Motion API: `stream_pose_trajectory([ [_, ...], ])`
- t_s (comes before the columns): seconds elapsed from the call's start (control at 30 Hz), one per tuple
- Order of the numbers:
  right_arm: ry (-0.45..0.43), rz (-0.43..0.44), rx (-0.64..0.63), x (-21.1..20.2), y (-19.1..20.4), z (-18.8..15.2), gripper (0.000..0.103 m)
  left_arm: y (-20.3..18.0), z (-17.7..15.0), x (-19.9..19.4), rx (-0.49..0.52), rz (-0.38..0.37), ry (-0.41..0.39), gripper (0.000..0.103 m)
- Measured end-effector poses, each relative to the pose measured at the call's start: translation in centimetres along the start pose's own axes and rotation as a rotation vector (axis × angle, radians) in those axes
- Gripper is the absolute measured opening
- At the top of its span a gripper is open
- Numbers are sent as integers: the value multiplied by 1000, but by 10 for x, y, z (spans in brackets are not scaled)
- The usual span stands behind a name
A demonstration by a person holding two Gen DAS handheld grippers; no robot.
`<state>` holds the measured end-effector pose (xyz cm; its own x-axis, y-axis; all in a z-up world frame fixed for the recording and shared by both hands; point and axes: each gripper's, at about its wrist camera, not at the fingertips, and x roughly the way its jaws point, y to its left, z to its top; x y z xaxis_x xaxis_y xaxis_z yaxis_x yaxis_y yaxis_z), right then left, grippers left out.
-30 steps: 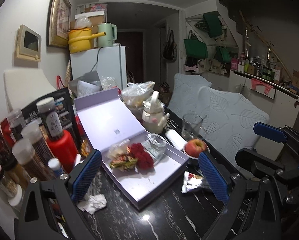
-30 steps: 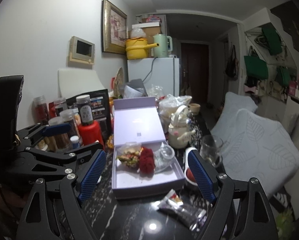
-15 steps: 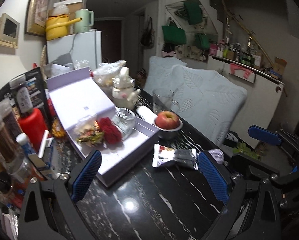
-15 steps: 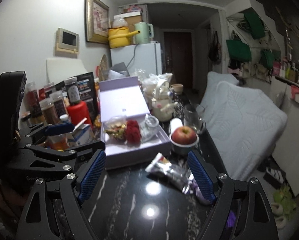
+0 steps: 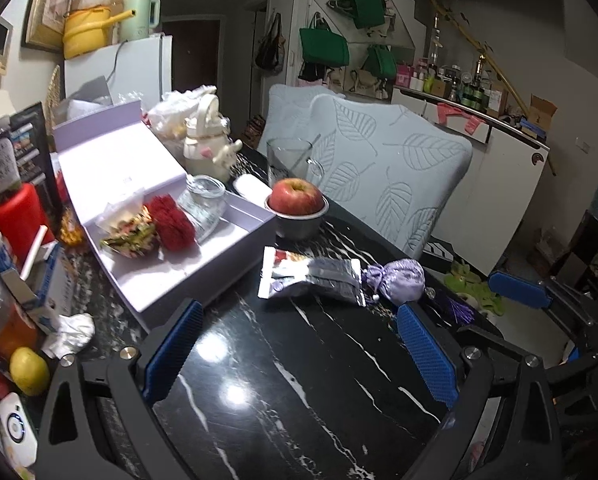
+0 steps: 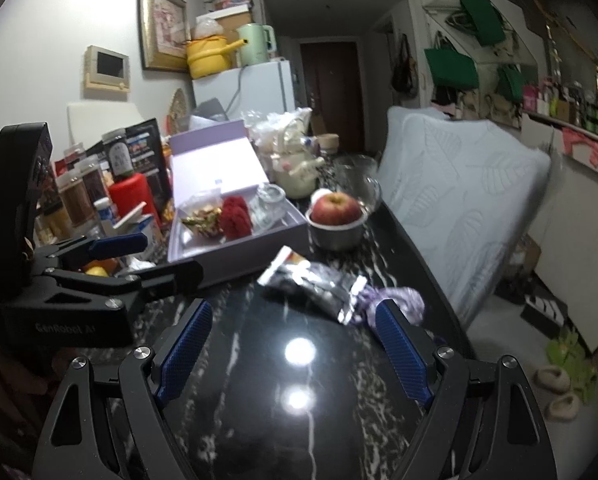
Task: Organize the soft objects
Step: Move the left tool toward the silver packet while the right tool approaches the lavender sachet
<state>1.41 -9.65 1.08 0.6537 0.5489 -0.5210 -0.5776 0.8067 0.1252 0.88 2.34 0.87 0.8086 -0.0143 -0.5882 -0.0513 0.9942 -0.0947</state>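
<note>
Left gripper (image 5: 297, 340) and right gripper (image 6: 295, 336): both wide open, empty, above black marble counter (image 5: 283, 400); lilac satin pouch (image 5: 403, 280) beside silver foil packet (image 5: 311, 278).

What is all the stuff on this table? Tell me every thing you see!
Box: one, pale purple, lid open, left of table centre.
Fluffy ball: one, red, inside the box.
Snack bag: one, clear with mixed colours, in the box beside the ball.
Glass jar: one, clear, in the box.
Apple: one, red, in a metal bowl right of the box.
Foil packet: one, silver, on the black table.
Pouch: one, lilac, touching the packet's right end.
Teapot: one, cream, behind the box.
Lemon: one, yellow, table's left edge.
Left hand-held gripper: one, black with blue pads, open.
Right hand-held gripper: one, same colours, open.
</note>
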Motion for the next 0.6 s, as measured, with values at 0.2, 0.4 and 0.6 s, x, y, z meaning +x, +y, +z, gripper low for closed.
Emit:
stream_pose_trajectory([
  [0.2, 47, -19, 63, 12, -25, -17, 85, -7, -8, 22, -18, -32, 49, 99],
  [0.4, 72, -38, 91, 24, -45, -25, 85, -15, -8, 44, -13, -44, 78, 99],
  [0.6, 113, -59, 118, 43, -66, -29, 85, -18, -7, 70, -7, -30, 122, 99],
])
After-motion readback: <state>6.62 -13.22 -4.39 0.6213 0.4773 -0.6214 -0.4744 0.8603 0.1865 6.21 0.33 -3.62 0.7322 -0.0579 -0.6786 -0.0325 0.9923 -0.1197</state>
